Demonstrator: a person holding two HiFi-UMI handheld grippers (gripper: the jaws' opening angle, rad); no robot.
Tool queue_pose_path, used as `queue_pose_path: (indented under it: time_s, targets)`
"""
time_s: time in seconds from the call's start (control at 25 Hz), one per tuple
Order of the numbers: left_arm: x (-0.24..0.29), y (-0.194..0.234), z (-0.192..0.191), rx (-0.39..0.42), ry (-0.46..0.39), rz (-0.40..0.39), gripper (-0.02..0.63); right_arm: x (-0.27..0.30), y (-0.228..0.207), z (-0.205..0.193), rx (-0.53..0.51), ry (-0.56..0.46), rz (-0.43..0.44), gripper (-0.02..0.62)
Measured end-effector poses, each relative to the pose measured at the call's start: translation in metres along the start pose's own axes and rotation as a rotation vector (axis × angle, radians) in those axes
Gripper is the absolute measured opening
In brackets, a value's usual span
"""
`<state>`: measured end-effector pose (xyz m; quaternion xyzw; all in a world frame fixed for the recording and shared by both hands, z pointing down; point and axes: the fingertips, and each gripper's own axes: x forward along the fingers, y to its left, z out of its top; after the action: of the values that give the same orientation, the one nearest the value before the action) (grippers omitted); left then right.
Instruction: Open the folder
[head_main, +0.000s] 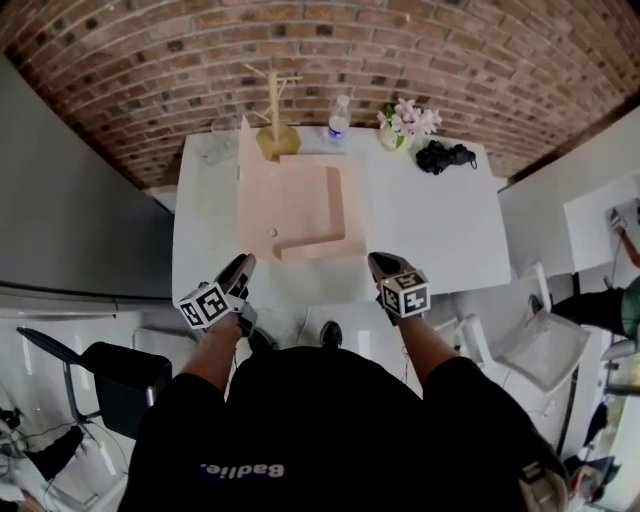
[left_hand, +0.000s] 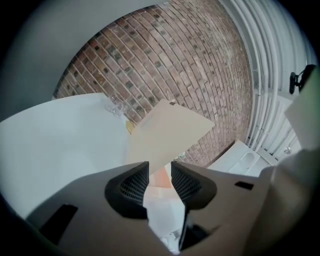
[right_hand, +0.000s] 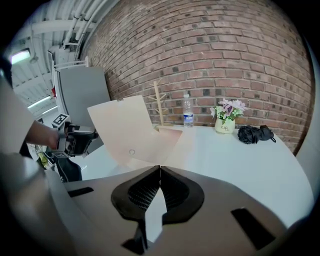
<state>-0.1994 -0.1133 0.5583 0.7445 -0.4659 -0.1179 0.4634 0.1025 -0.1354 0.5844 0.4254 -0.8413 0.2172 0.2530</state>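
Observation:
A pale peach folder (head_main: 300, 205) lies on the white table (head_main: 440, 235); its cover (right_hand: 125, 130) stands tilted up from the left side, and a small round snap (right_hand: 131, 152) shows on it. My left gripper (head_main: 240, 268) hovers at the table's near edge, just short of the folder, jaws open. In the left gripper view the raised cover (left_hand: 167, 132) shows beyond the gap of the left gripper (left_hand: 160, 175), with nothing pressed between the pads. My right gripper (head_main: 383, 265) is held near the folder's near right corner. The tips of the right gripper (right_hand: 159, 167) meet, shut on nothing.
Along the table's far edge stand a wooden rack (head_main: 275, 100), a water bottle (head_main: 339, 117), a flower pot (head_main: 405, 122) and a black bundle (head_main: 443, 155). A black chair (head_main: 110, 375) is at the near left, a white chair (head_main: 540, 350) at the right.

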Motion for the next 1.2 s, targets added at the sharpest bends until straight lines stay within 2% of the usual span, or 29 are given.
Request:
queue_pose_path:
  time_s: [0.16,0.28,0.4,0.68,0.8,0.96,1.12,1.2]
  targets:
    - [-0.003,-0.030,-0.001,0.044,0.000,-0.041,0.133,-0.011,0.014,0.000,-0.034,-0.008,0.031,0.029]
    - [-0.007,-0.059,0.006,0.106,-0.005,-0.050,0.129,-0.020,0.022,0.006,-0.066,-0.027,0.046,0.029]
    - [-0.012,-0.090,0.007,0.162,-0.005,-0.097,0.115,-0.031,0.033,0.014,-0.088,-0.055,0.069,0.029]
    - [-0.031,-0.174,0.022,0.397,-0.024,-0.170,0.031,-0.062,0.077,0.061,-0.031,-0.190,0.166,0.029]
    - [-0.038,-0.205,0.026,0.453,-0.034,-0.218,0.026,-0.072,0.101,0.076,-0.011,-0.230,0.217,0.029]
    - [-0.047,-0.242,0.031,0.556,-0.046,-0.285,0.014,-0.093,0.126,0.104,-0.037,-0.283,0.275,0.029]
    - [-0.056,-0.270,0.035,0.648,-0.073,-0.342,0.003,-0.113,0.142,0.126,-0.059,-0.325,0.300,0.029]
    - [-0.056,-0.274,0.030,0.664,-0.080,-0.354,0.003,-0.119,0.149,0.130,-0.065,-0.343,0.303,0.029]
